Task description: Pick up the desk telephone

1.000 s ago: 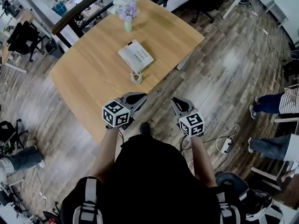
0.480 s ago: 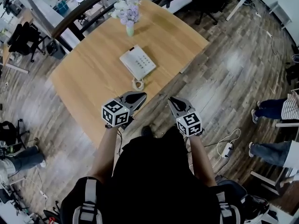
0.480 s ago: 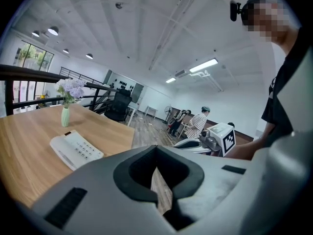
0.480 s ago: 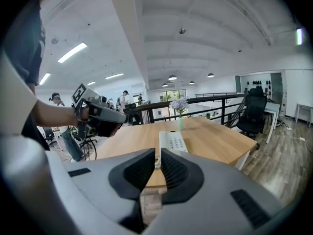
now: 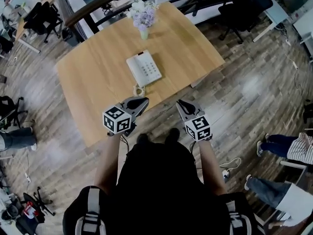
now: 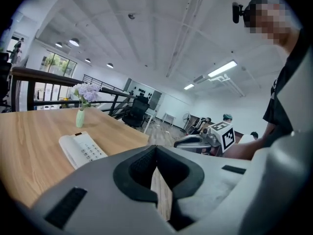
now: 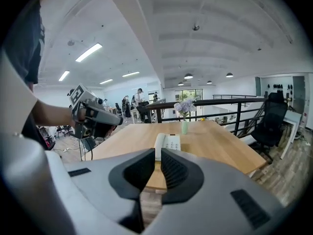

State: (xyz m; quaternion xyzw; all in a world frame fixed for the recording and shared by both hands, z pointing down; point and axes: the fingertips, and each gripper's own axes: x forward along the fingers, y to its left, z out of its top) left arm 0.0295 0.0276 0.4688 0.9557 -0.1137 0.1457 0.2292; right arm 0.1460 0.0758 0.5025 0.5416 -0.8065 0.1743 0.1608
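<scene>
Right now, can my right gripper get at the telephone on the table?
Probably not yet. The right gripper, jaws shut, hangs short of the table, and the telephone lies mid-table. Nothing stands between them; a step closer should do.

No writing can be read. The keys of the telephone [image 5: 143, 68] are too small to make out. The cubes on the left tool [image 5: 142, 101] and the right tool [image 5: 182, 103] carry only black-and-white square patterns.
</scene>
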